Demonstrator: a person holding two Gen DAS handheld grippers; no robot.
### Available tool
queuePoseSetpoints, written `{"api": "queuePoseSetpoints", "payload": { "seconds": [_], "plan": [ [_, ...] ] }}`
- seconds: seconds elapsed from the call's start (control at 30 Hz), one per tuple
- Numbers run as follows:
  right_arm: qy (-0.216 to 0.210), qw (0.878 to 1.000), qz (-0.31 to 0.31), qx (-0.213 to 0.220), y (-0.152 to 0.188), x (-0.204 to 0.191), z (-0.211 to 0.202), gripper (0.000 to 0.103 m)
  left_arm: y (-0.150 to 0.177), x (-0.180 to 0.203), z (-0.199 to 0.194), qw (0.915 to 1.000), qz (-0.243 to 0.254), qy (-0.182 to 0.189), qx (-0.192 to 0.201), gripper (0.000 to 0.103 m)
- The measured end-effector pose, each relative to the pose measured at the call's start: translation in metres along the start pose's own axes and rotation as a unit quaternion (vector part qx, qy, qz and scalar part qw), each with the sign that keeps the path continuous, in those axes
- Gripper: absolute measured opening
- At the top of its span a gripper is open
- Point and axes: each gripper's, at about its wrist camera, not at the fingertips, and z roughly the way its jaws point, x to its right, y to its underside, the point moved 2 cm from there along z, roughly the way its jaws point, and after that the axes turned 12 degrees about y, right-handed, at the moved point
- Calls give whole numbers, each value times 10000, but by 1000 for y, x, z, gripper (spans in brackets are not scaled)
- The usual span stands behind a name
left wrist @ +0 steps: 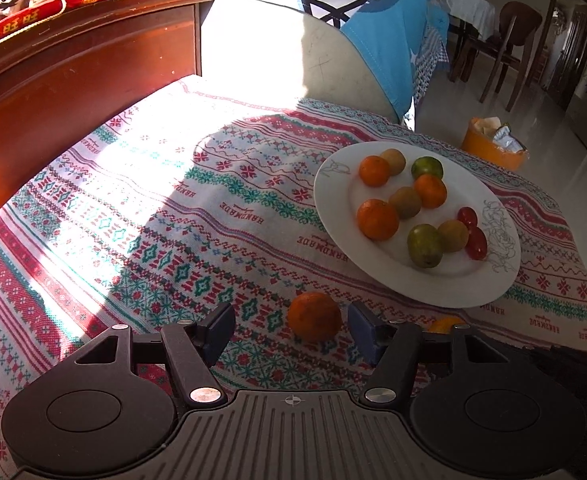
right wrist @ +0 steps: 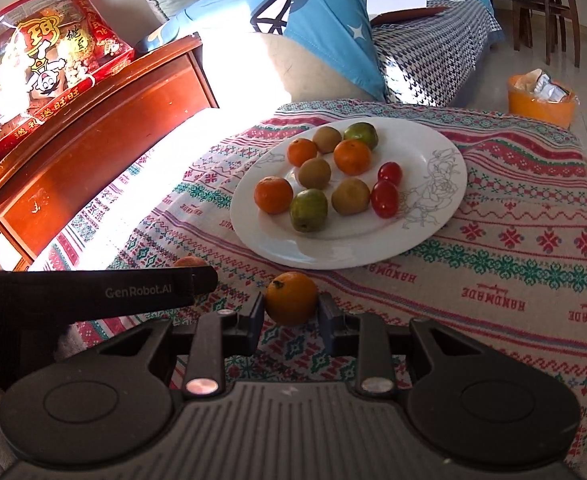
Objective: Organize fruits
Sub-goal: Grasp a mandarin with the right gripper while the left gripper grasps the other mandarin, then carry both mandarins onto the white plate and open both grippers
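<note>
A white plate (left wrist: 453,284) (right wrist: 333,248) on the patterned tablecloth holds several oranges, kiwis, green citrus and two cherry tomatoes. In front of the plate an orange (left wrist: 314,316) lies on the cloth between the fingers of my left gripper (left wrist: 291,322). The gripper is open, with a clear gap at the left pad. My right gripper (right wrist: 291,309) is shut on a second orange (right wrist: 291,298) near the plate's front rim. A sliver of that second orange (left wrist: 445,325) shows in the left wrist view. The left gripper's black body (right wrist: 133,292) crosses the right wrist view.
A red-brown wooden cabinet (right wrist: 93,152) with a red snack bag (right wrist: 45,76) stands left of the table. A sofa with a blue cushion (right wrist: 325,28) is behind. An orange bin (right wrist: 541,100) sits on the floor beyond the table's far right corner.
</note>
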Motion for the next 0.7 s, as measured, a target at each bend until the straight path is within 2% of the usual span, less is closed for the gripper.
{"api": "queuePoseSetpoints", "payload": {
  "seconds": [0.13,0.2,0.27,0.47,0.7],
  "plan": [
    [-19,10000,71,6,-2,2,-2,29,4,2,8,10000,15,-4,-97,49],
    [-17,9999,100,49,-5,4,-4,29,6,3,9,10000,53,-36,-73,36],
    [-8,9999,126,110,-10,7,-7,29,5,4,9,10000,55,-16,-42,28],
    [-64,9990,296,329,-44,20,-16,29,-1,3,1,9998,-106,129,144,28],
    [-111,9973,570,451,-98,44,-7,29,-35,8,-12,9965,-234,505,629,28]
  ]
}}
